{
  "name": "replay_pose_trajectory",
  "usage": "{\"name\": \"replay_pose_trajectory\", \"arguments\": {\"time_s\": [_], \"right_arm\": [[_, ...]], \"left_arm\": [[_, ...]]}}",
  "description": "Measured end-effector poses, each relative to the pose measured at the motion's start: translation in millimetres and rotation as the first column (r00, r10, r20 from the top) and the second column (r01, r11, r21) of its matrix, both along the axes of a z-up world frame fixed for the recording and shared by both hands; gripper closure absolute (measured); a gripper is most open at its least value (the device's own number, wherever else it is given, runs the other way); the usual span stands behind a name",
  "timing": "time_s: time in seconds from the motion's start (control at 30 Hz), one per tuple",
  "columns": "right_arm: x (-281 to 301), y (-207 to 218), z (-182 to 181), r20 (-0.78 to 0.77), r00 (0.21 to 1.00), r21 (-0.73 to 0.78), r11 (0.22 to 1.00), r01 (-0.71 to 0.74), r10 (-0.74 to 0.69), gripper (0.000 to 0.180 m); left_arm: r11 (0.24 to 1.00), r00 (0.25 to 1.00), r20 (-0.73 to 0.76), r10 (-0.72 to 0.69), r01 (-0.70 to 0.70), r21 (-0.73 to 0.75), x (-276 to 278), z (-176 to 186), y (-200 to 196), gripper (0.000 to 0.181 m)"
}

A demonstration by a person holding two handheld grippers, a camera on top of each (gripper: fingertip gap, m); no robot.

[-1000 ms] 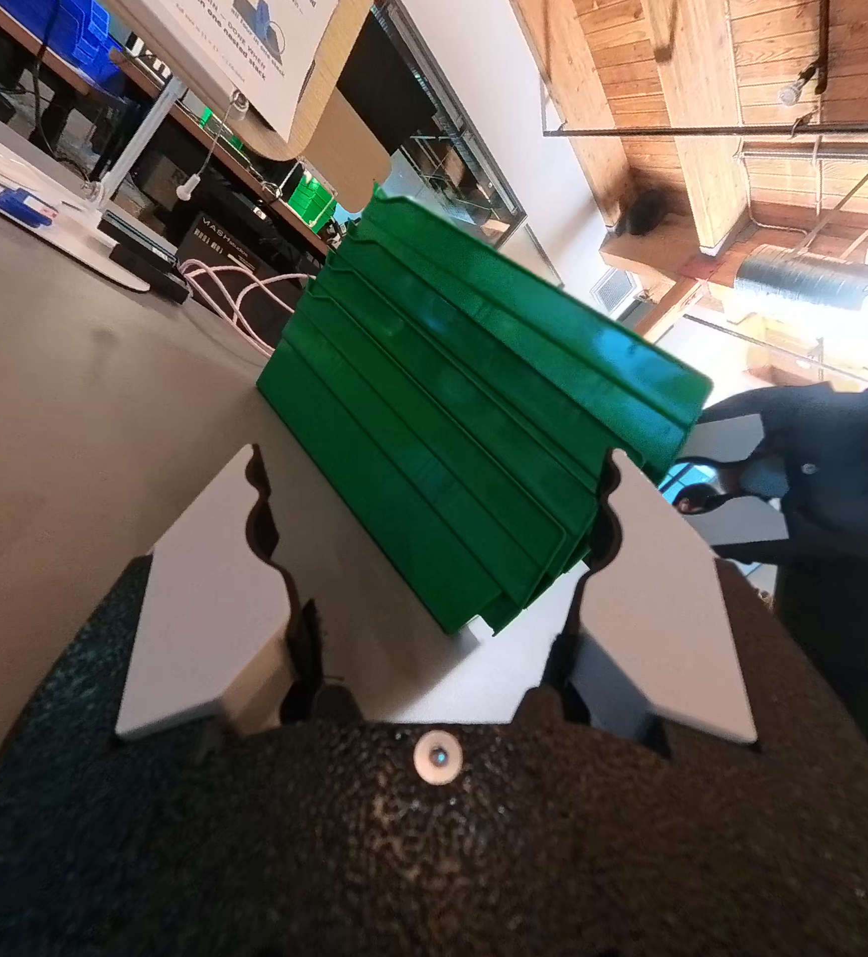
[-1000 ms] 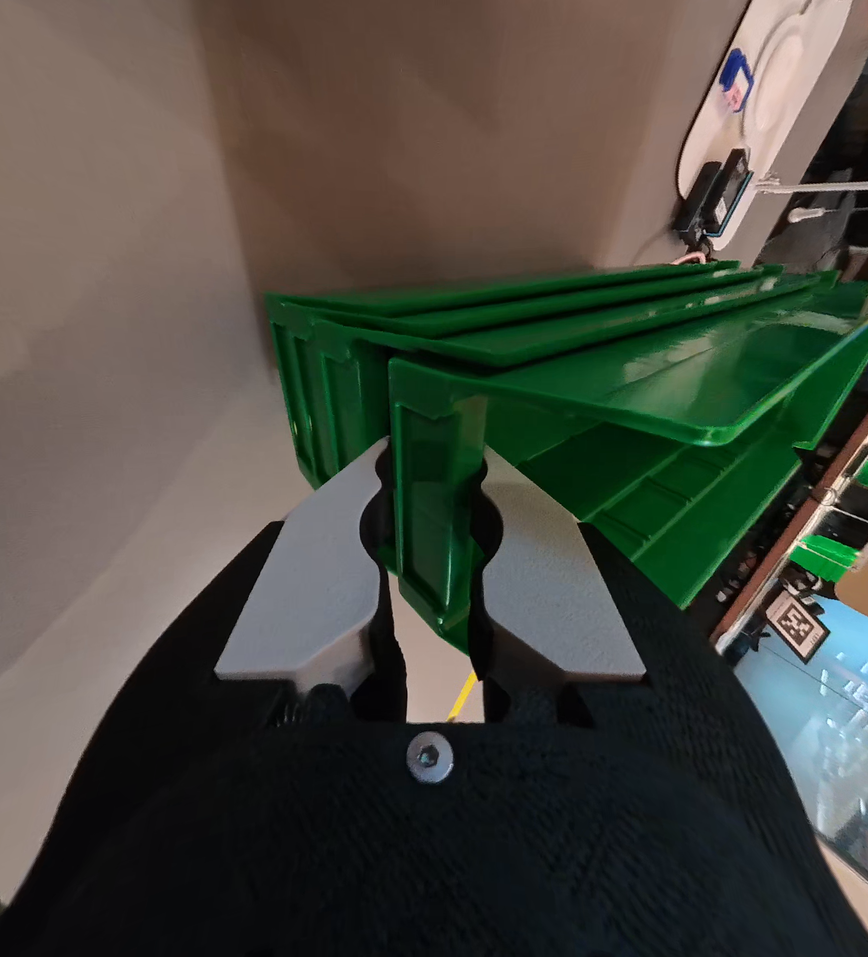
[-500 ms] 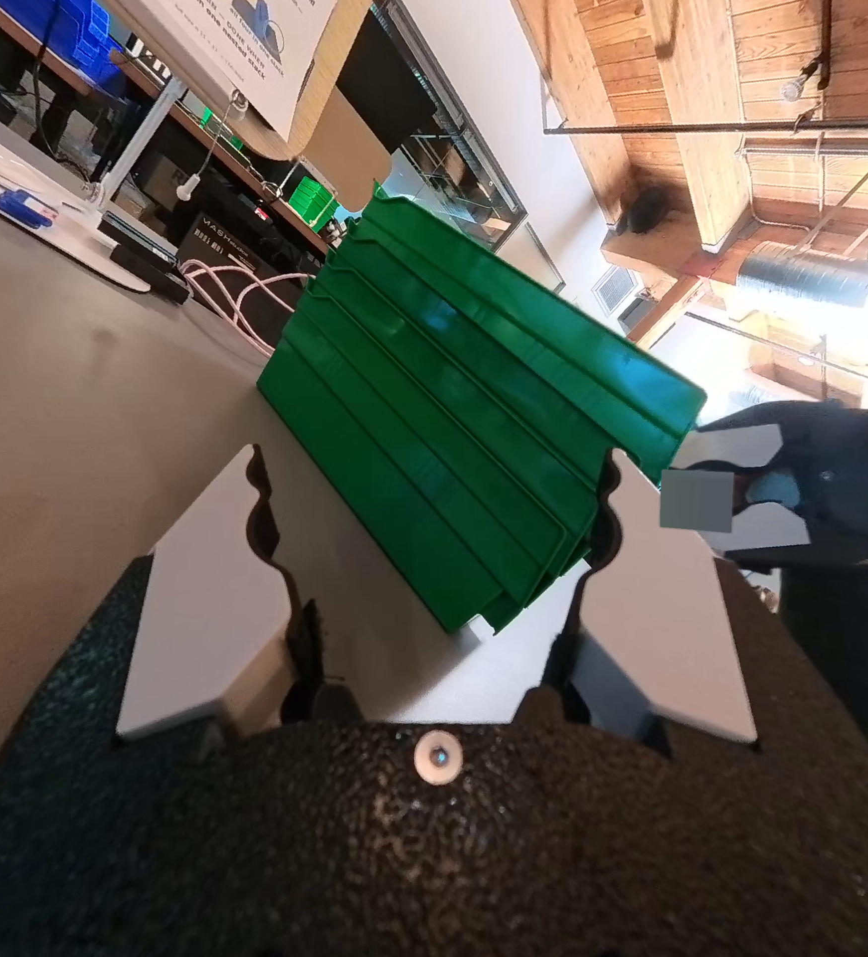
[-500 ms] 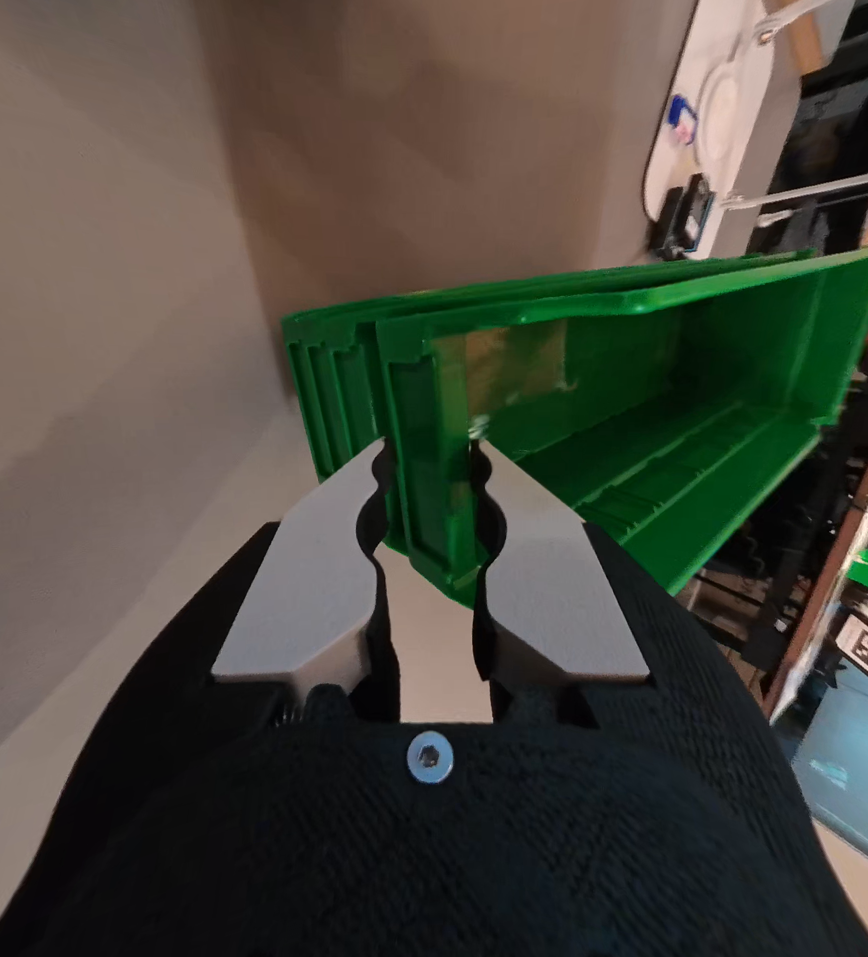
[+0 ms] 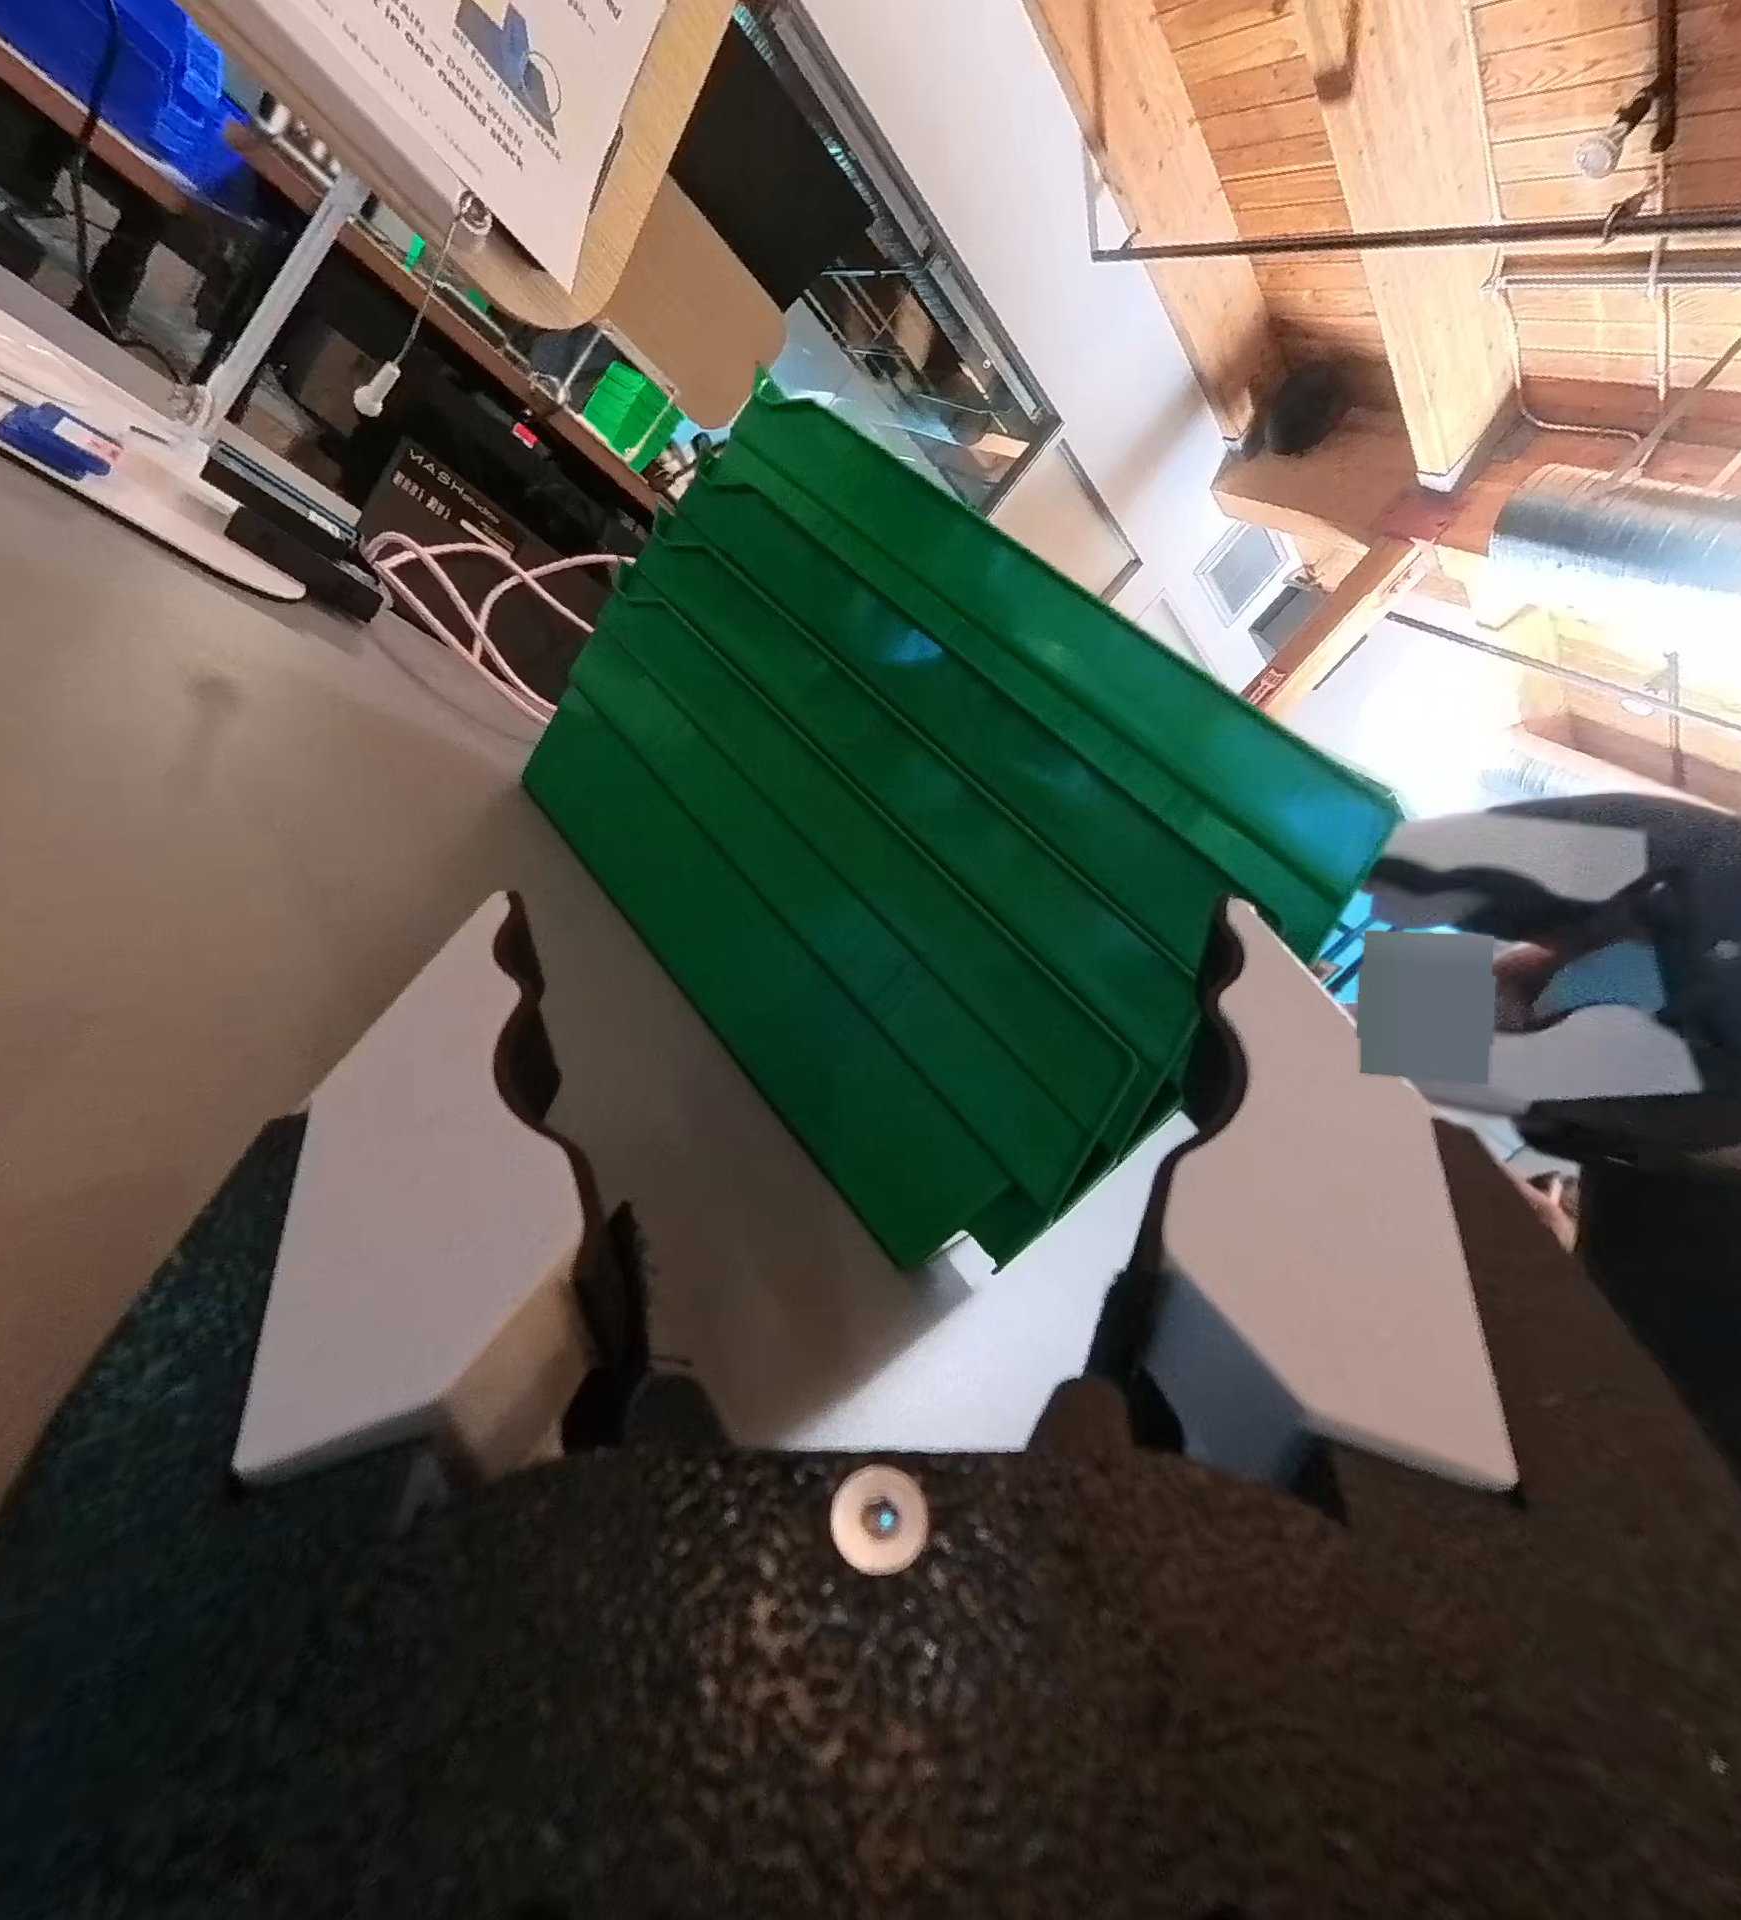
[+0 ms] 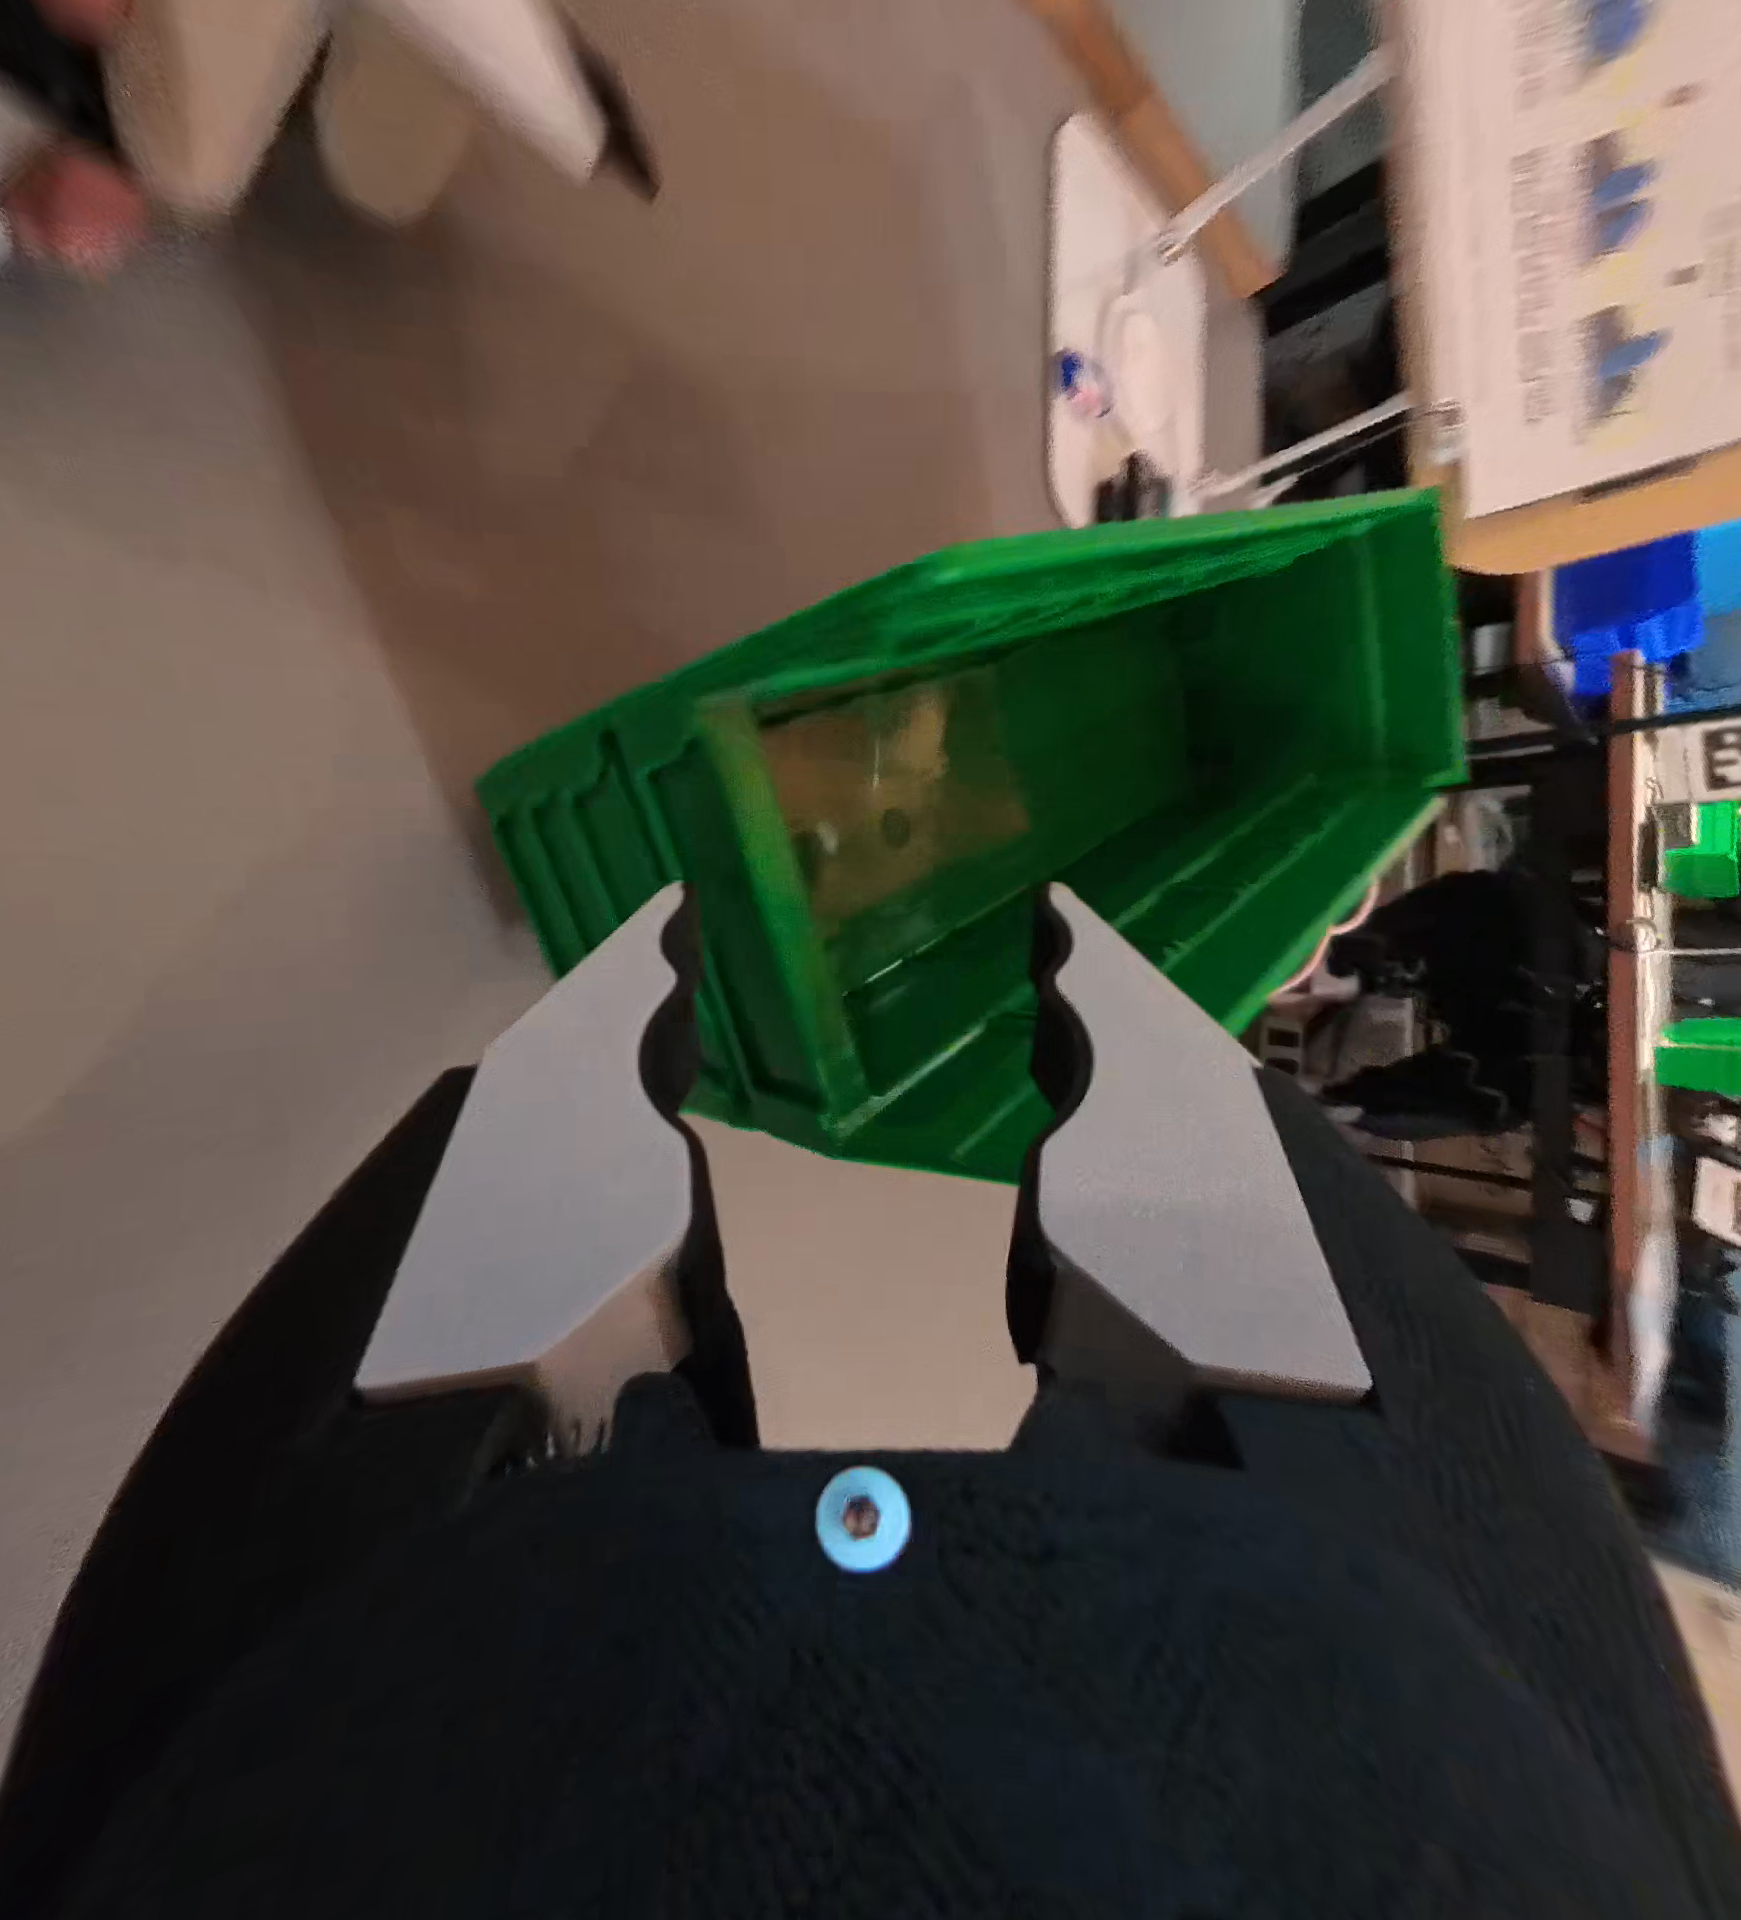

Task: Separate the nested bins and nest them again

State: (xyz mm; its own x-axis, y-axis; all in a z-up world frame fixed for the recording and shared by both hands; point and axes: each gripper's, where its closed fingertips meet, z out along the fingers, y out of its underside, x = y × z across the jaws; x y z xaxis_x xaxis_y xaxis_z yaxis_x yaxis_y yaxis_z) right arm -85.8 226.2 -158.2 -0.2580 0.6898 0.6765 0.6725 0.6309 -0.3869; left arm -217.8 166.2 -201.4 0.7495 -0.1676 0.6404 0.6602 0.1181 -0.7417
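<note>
A stack of several nested green bins (image 5: 897,852) lies on the grey table (image 5: 170,831). My left gripper (image 5: 866,935) is open wide and empty, with the stack's near corner between its fingers and no contact seen. My right gripper (image 6: 861,914) is open. The end wall of the top bin (image 6: 1209,748) stands between its jaws, and both pads are clear of it. The right wrist view is blurred. The right gripper also shows at the far right of the left wrist view (image 5: 1531,977), just past the stack's end. The left gripper shows blurred at the top left of the right wrist view (image 6: 409,135).
A white oval base (image 5: 45,436) with a small blue item and a stand holding a printed sign (image 5: 492,62) sit at the table's far side. Pale cables (image 5: 492,582) hang behind the stack. Shelves with blue and green bins (image 6: 1697,842) stand beyond the table edge.
My right gripper held the top bin's end wall, lowered the bin into the stack, then opened and let go. The right wrist view swung. The left gripper stayed still and open.
</note>
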Motion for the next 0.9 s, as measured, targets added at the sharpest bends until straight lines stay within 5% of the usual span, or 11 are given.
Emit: {"name": "replay_pose_trajectory", "arguments": {"time_s": [0.33, 0.4, 0.67, 0.77, 0.9], "right_arm": [[8, 24, 115, -0.596, 0.801, 0.023, 0.995, 0.098, -0.065, 0.099], [11, 29, 129, -0.671, 0.736, -0.014, 0.994, 0.107, -0.089, 0.082], [16, 43, 155, -0.821, 0.547, -0.15, 0.986, 0.07, -0.164, 0.075], [24, 48, 170, -0.876, 0.438, -0.171, 0.979, 0.108, -0.201, 0.052], [35, 47, 185, -0.915, 0.353, -0.148, 0.976, 0.159, -0.196, 0.05]], "left_arm": [[0.99, 0.978, -0.152, 0.141, -0.138, 0.03, -6, 11, -9, 0.058], [0.981, 0.955, -0.226, 0.191, -0.19, 0.026, -6, 13, -10, 0.057], [0.969, 0.903, -0.38, 0.199, -0.24, -0.064, 1, 3, -4, 0.049], [0.954, 0.874, -0.418, 0.248, -0.295, -0.049, -5, 7, -10, 0.036], [0.938, 0.852, -0.451, 0.265, -0.336, -0.084, -10, 2, -13, 0.037]]}}
